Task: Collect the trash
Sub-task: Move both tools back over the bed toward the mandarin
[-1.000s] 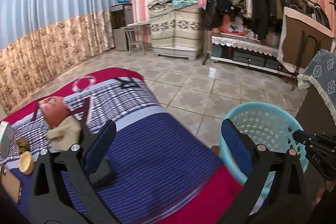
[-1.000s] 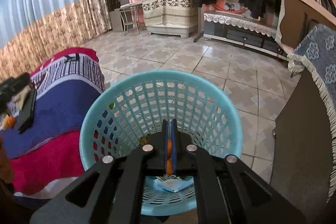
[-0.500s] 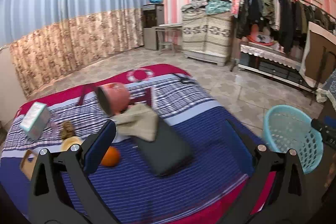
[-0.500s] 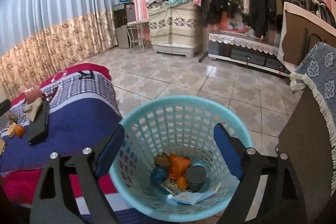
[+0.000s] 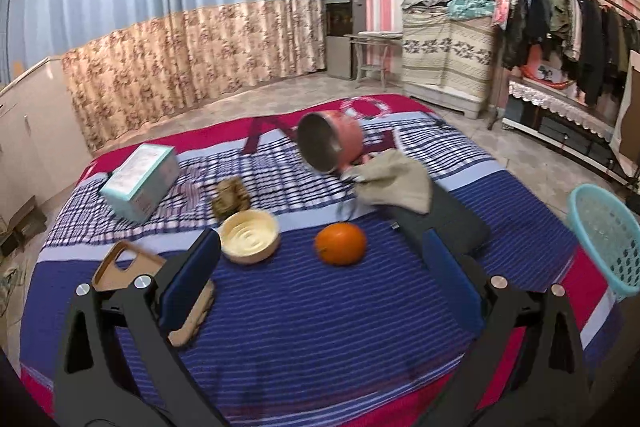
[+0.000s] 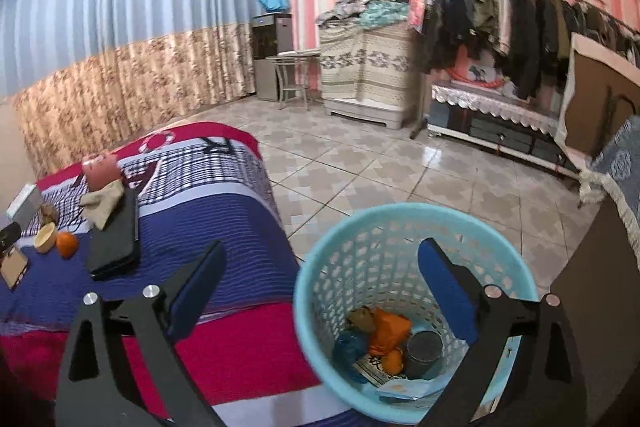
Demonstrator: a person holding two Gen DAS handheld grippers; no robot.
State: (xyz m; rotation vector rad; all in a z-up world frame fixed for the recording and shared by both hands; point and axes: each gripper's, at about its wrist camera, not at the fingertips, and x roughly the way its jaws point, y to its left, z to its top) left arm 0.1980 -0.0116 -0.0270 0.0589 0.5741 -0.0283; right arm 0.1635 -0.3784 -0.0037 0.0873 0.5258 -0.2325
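My left gripper [image 5: 320, 275] is open and empty above the striped blanket, just short of an orange [image 5: 340, 243]. Beyond it lie a cream bowl [image 5: 250, 235], a brown crumpled piece [image 5: 230, 195], a teal box [image 5: 140, 181], a pink pot [image 5: 330, 141] on its side and a beige cloth [image 5: 394, 179]. My right gripper [image 6: 316, 291] is open and empty over the turquoise basket [image 6: 348, 263], which holds an orange wrapper [image 6: 386, 331], a small orange piece, a grey cup [image 6: 422, 347], a blue crumpled piece and papers.
A black flat case [image 5: 452, 223] lies under the cloth. A tan phone case [image 5: 124, 263] sits by my left finger. The basket [image 5: 600, 235] stands off the bed's right edge on a tiled floor [image 6: 360, 171]. A dark cabinet [image 6: 592, 299] is to its right.
My left gripper swung left from the basket to over the bed's objects. My right gripper opened, dropped its orange piece into the basket, and drew back upward.
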